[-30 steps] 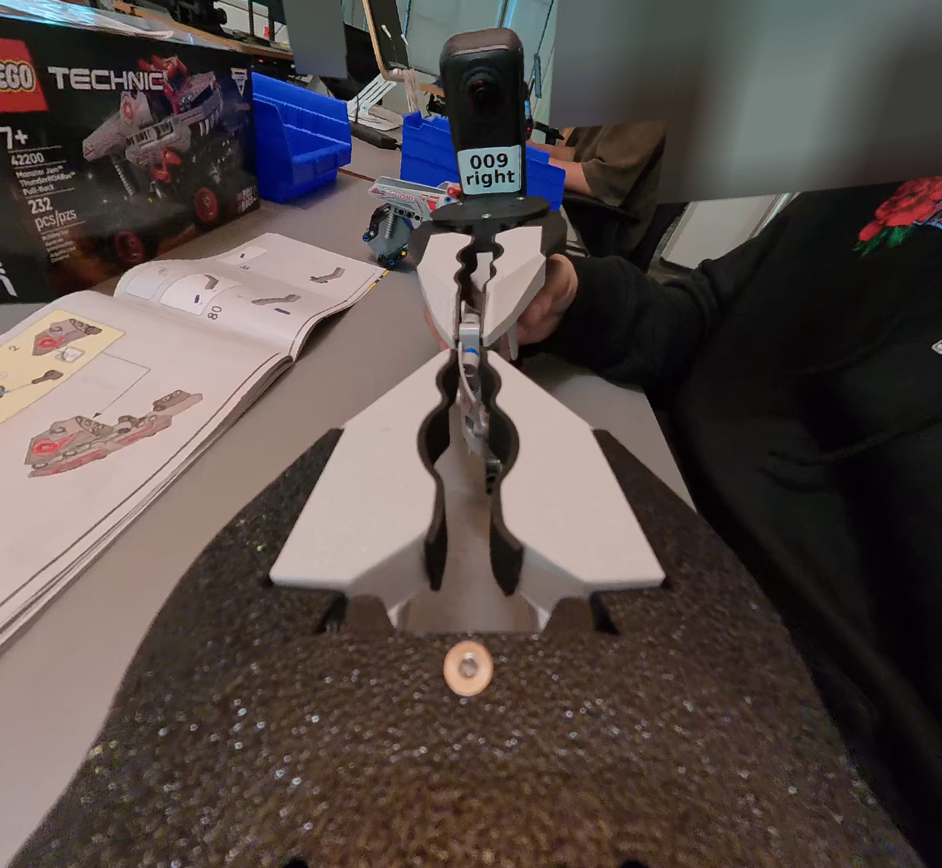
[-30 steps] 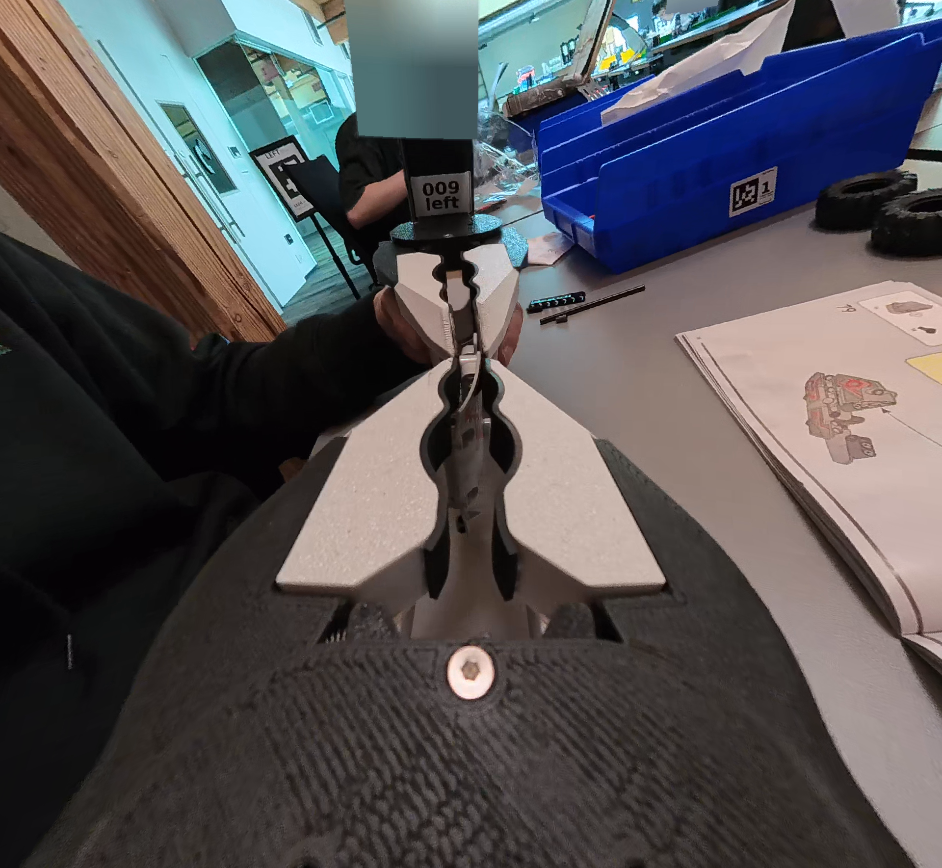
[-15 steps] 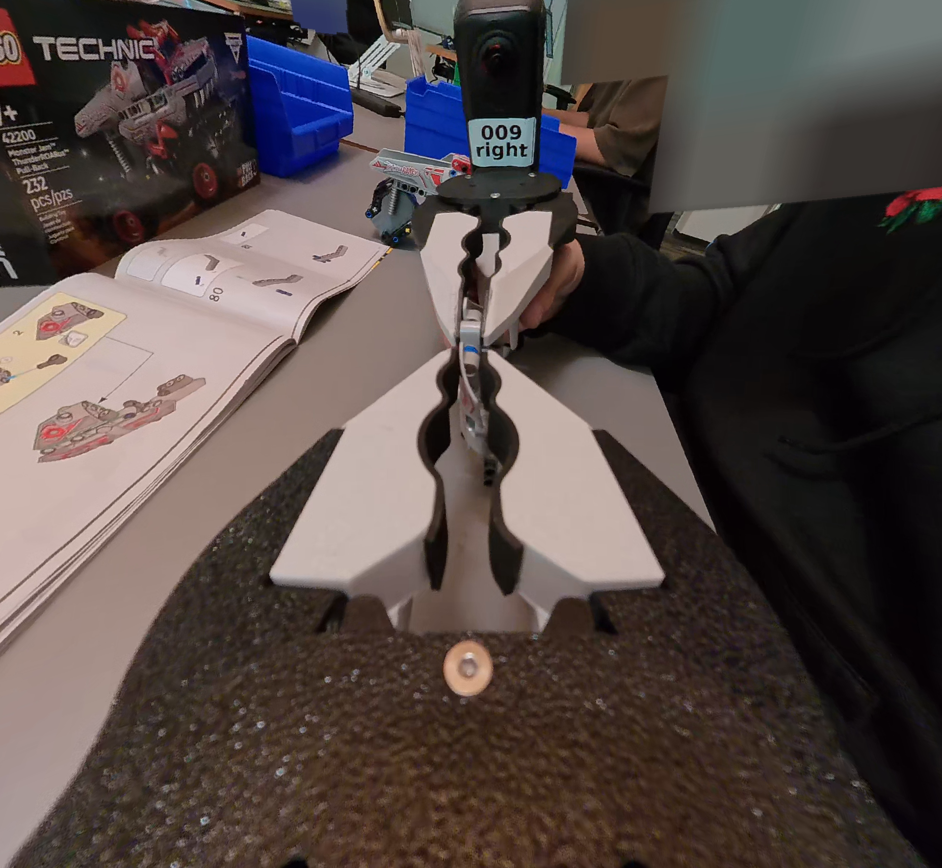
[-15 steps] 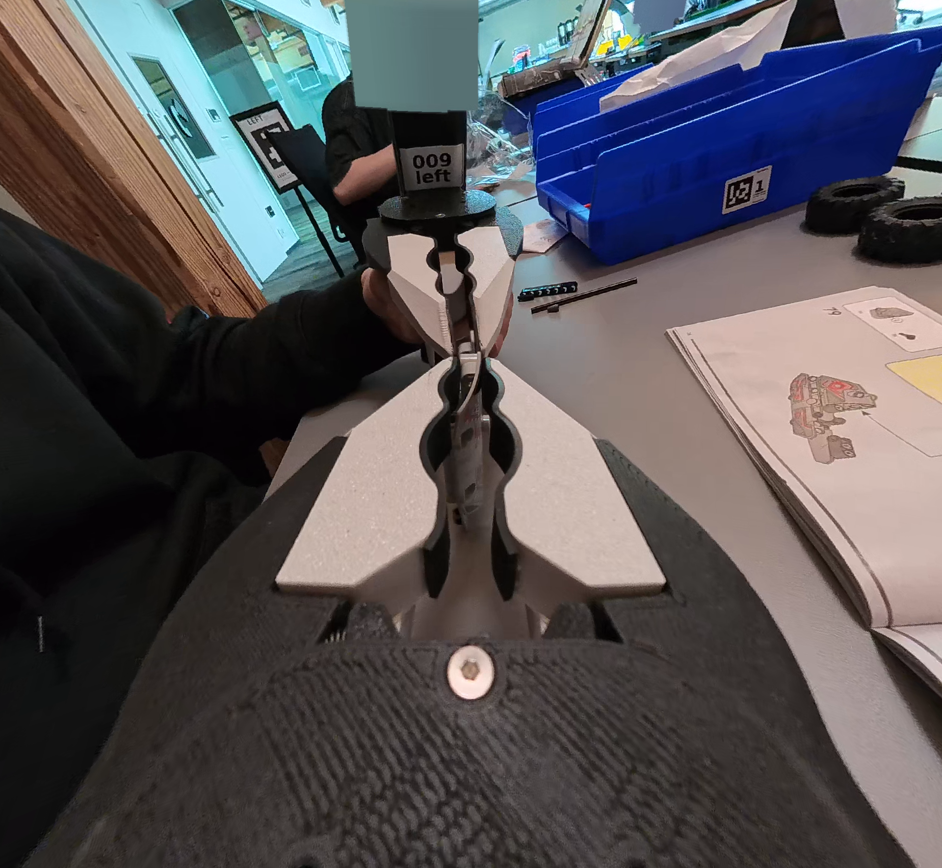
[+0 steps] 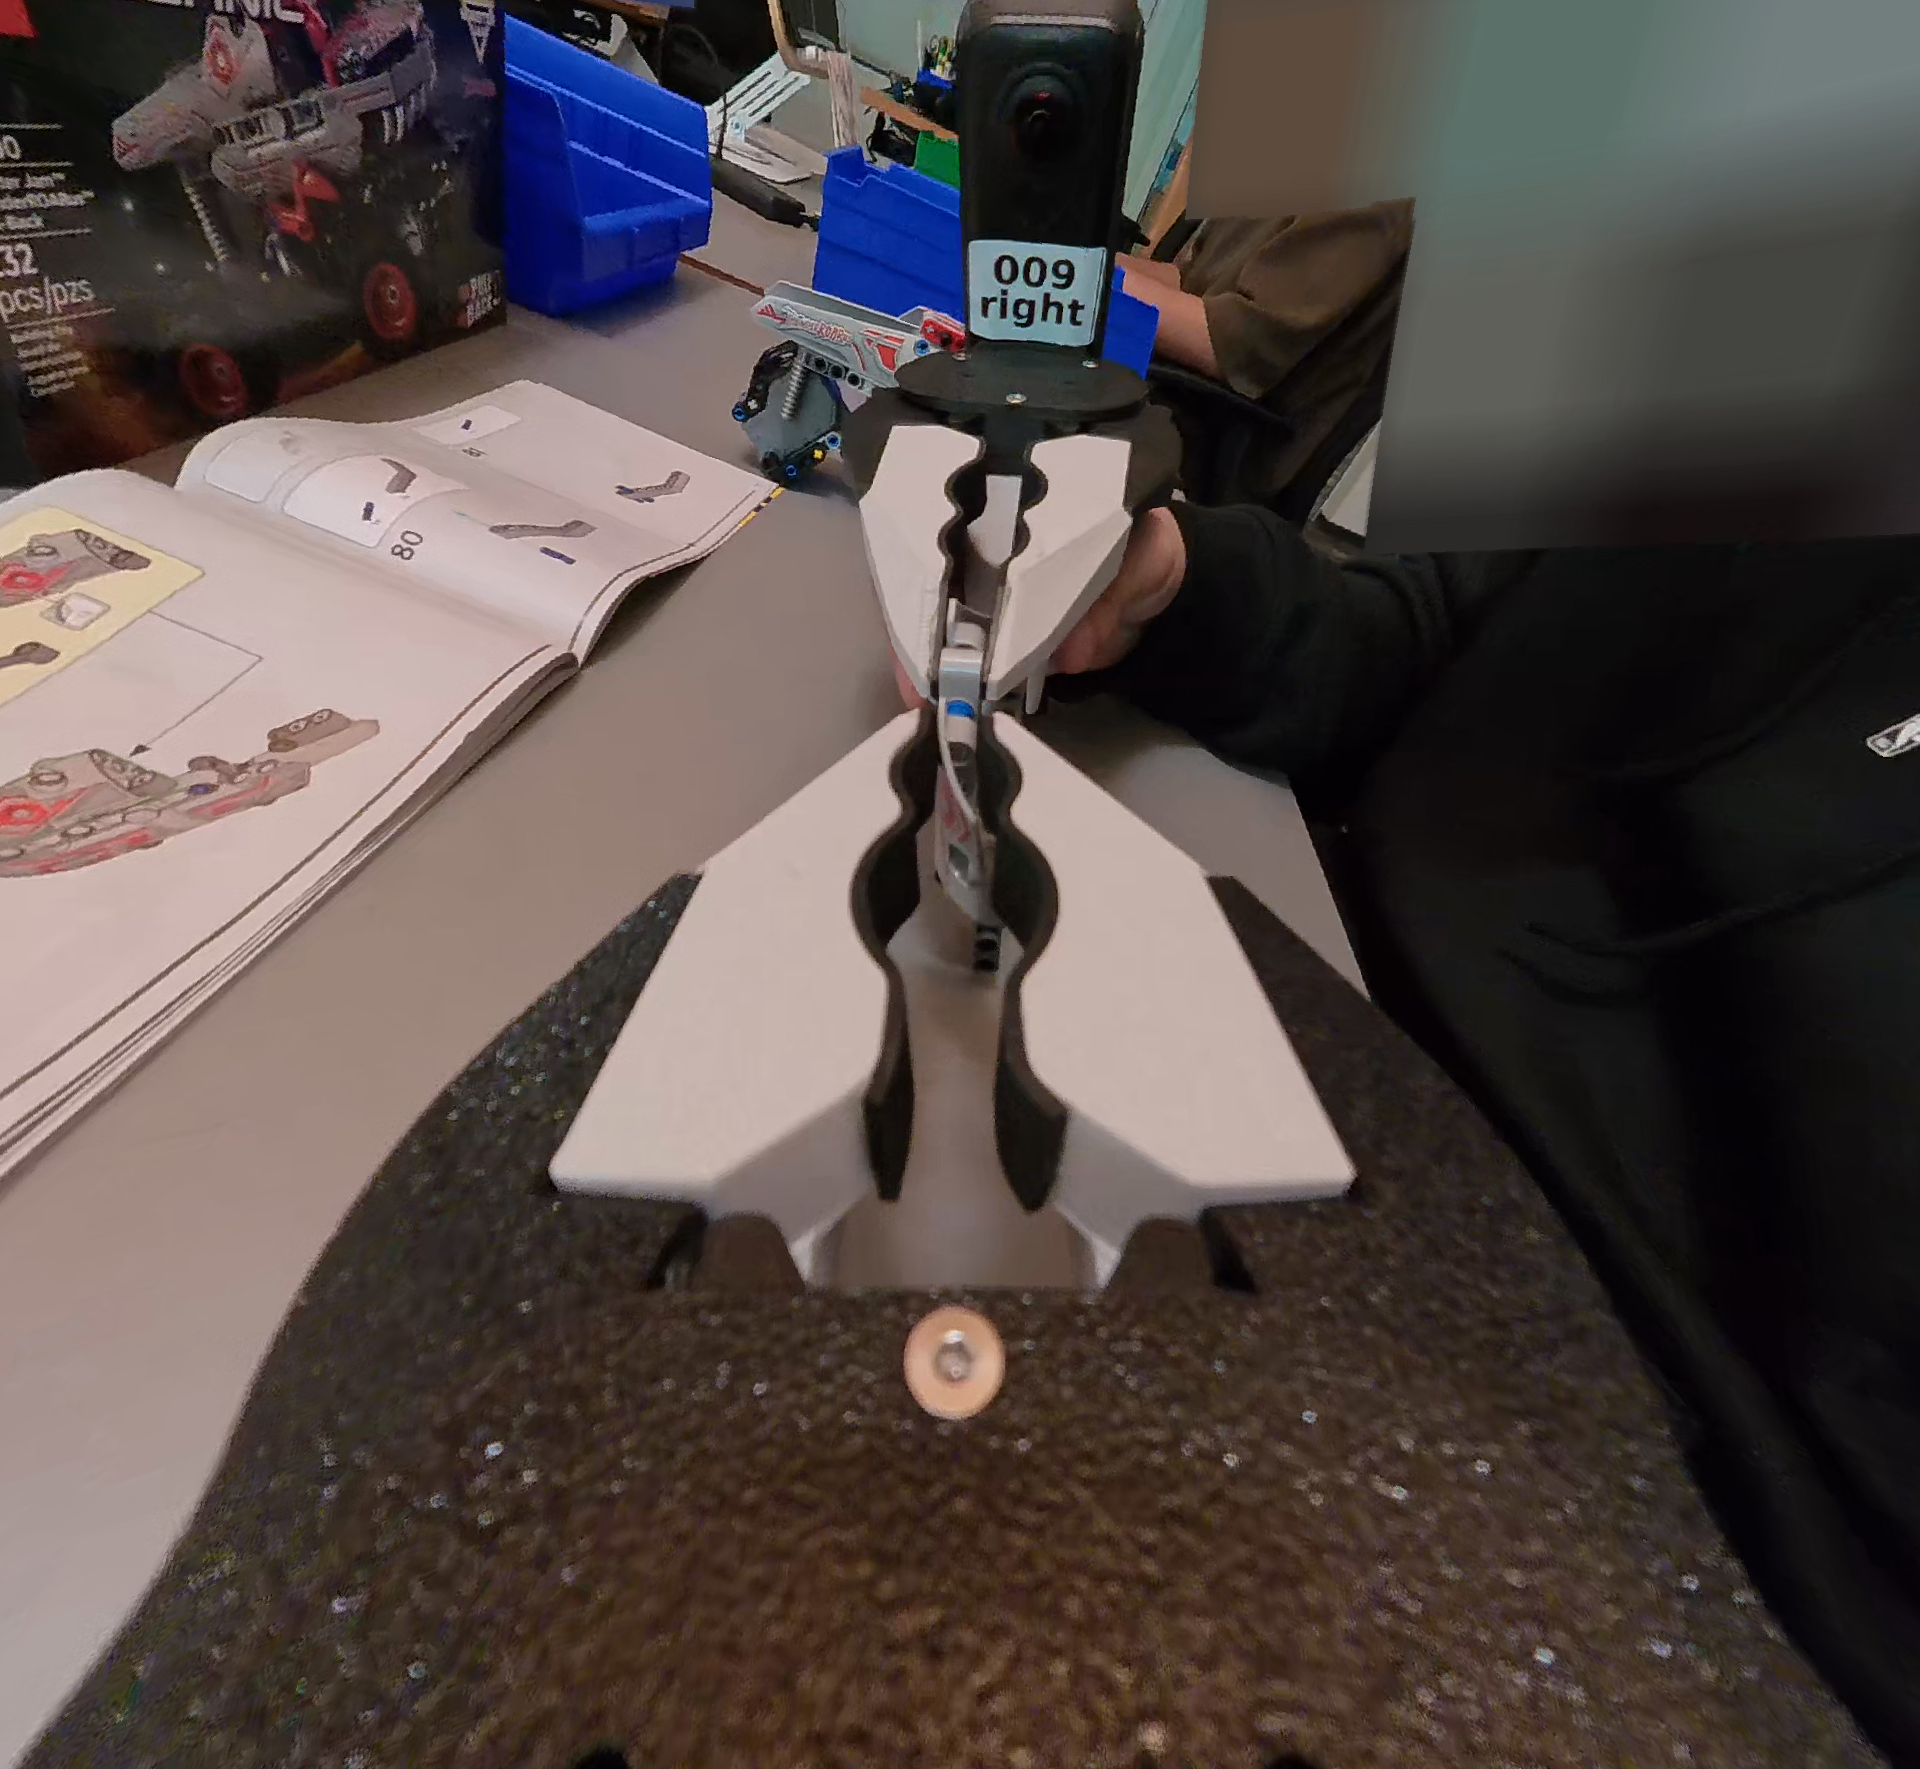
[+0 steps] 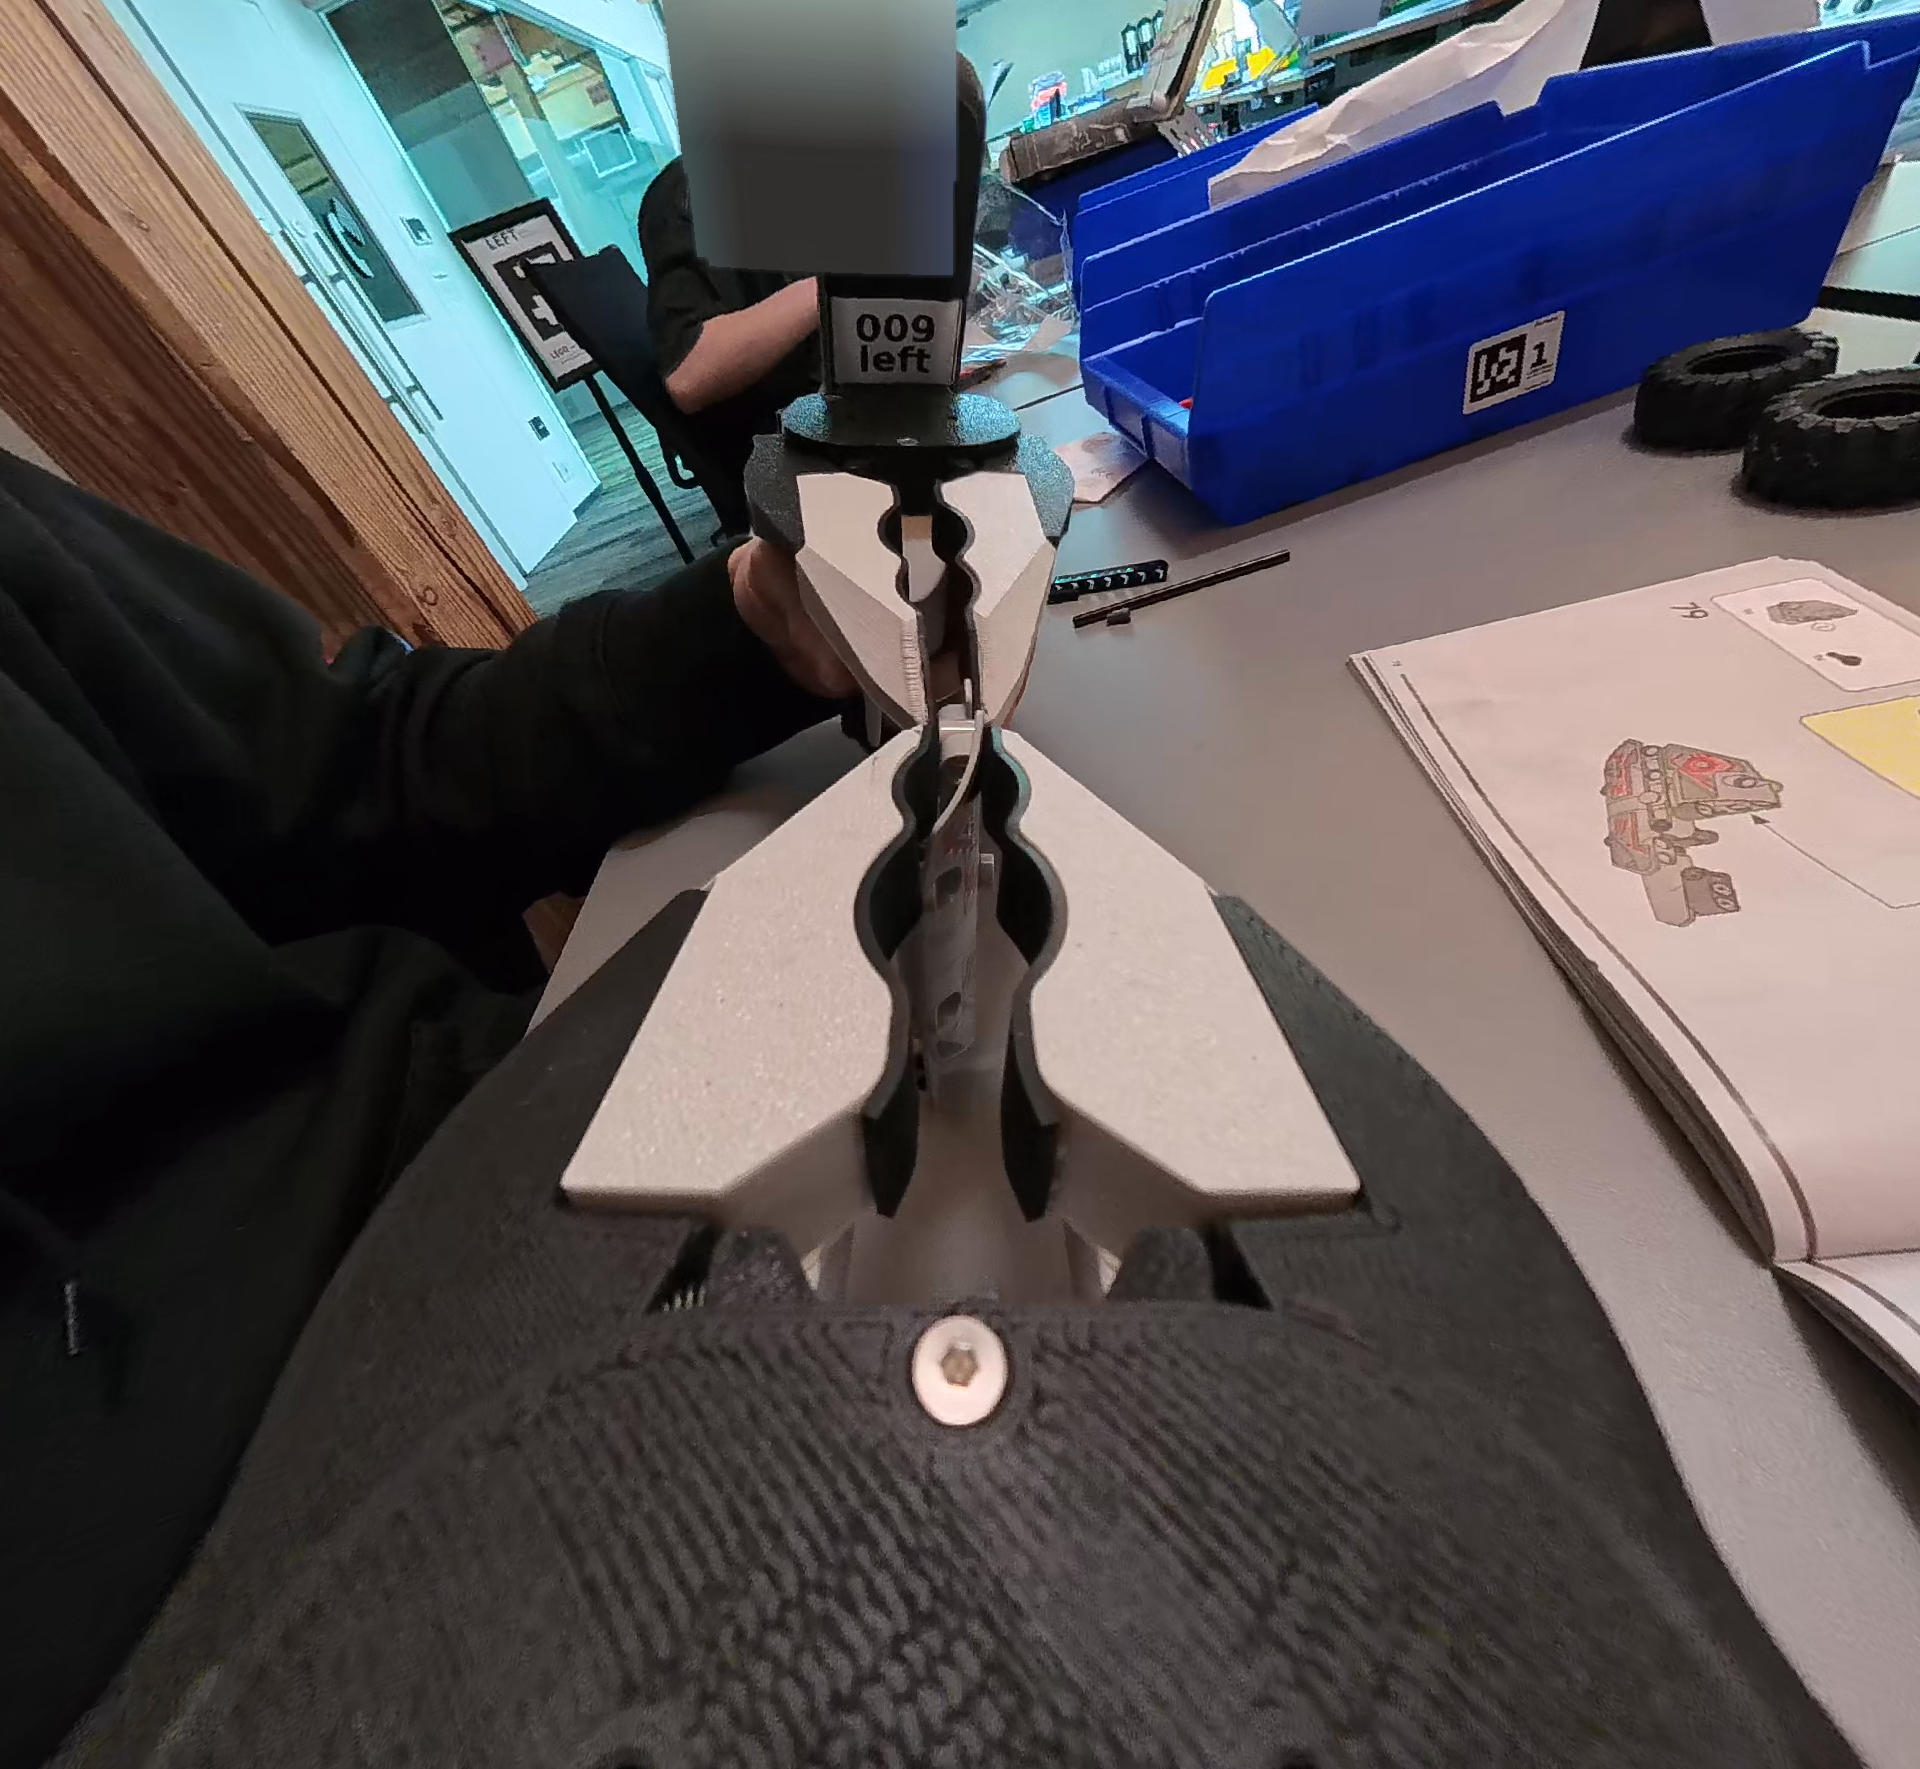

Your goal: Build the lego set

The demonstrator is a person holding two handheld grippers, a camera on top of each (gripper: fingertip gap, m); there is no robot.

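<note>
A thin light-grey lego panel piece with red markings (image 5: pixel 961 846) is held in the air between both grippers, which face each other tip to tip above the grey table (image 5: pixel 665 784). My left gripper (image 5: pixel 951 732) is shut on one end of it. My right gripper (image 5: pixel 968 675) is shut on the other end. In the right wrist view the same piece (image 6: pixel 951 930) sits between the fingers of my right gripper (image 6: pixel 956 748), with my left gripper (image 6: pixel 943 696) opposite. A small black pin part hangs under the piece (image 5: pixel 985 948).
An open instruction booklet (image 5: pixel 312 639) lies beside the grippers and also shows in the right wrist view (image 6: pixel 1714 836). Behind are the set's box (image 5: pixel 229 161), a partly built chassis (image 5: pixel 821 369), blue bins (image 6: pixel 1455 265), black tyres (image 6: pixel 1766 410) and a black axle (image 6: pixel 1174 576). A person's black sleeves flank the table edge. My two grippers' fingertips are within a few centimetres of each other.
Both grippers keep their hold on the piece. Each opposite gripper sits a little higher in the frame than a second ago, and the background has shifted slightly left.
</note>
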